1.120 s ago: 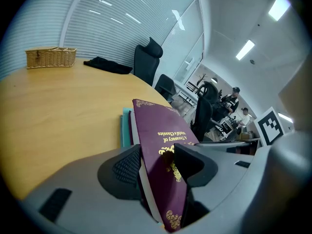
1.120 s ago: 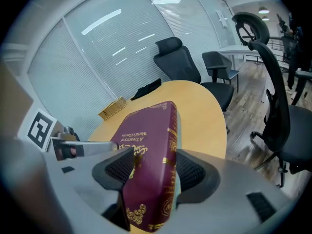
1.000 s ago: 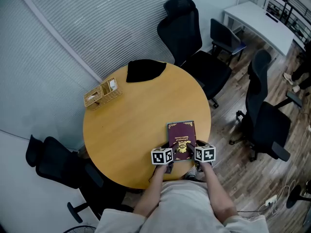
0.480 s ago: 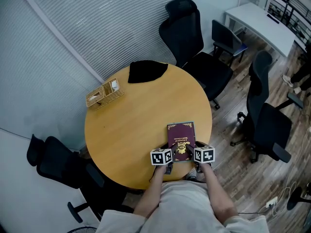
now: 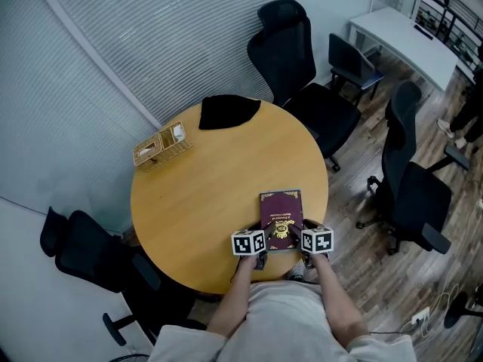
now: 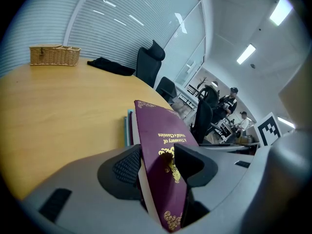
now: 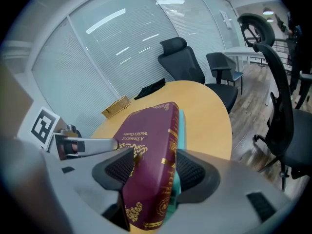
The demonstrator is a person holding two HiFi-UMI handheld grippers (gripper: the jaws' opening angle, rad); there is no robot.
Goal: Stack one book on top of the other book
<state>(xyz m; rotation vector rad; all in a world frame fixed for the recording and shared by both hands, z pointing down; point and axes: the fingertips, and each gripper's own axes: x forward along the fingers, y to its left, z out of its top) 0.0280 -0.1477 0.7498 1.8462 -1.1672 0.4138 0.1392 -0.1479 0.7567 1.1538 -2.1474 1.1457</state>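
Observation:
A maroon book [image 5: 281,217] with gold lettering lies on a teal book [image 7: 181,126] near the round wooden table's [image 5: 204,194] front right edge. Only a thin teal edge [image 6: 126,126] shows beneath it. My left gripper [image 5: 260,249] is shut on the maroon book's near left corner [image 6: 161,174]. My right gripper [image 5: 306,243] is shut on its near right corner, at the spine [image 7: 158,174]. In both gripper views the book [image 6: 161,145] fills the gap between the jaws.
A wicker basket [image 5: 160,146] stands at the table's far left, a black cloth [image 5: 228,109] at its far edge. Black office chairs [image 5: 298,66] ring the table, one [image 5: 83,251] at the near left. A white desk [image 5: 411,40] stands far right.

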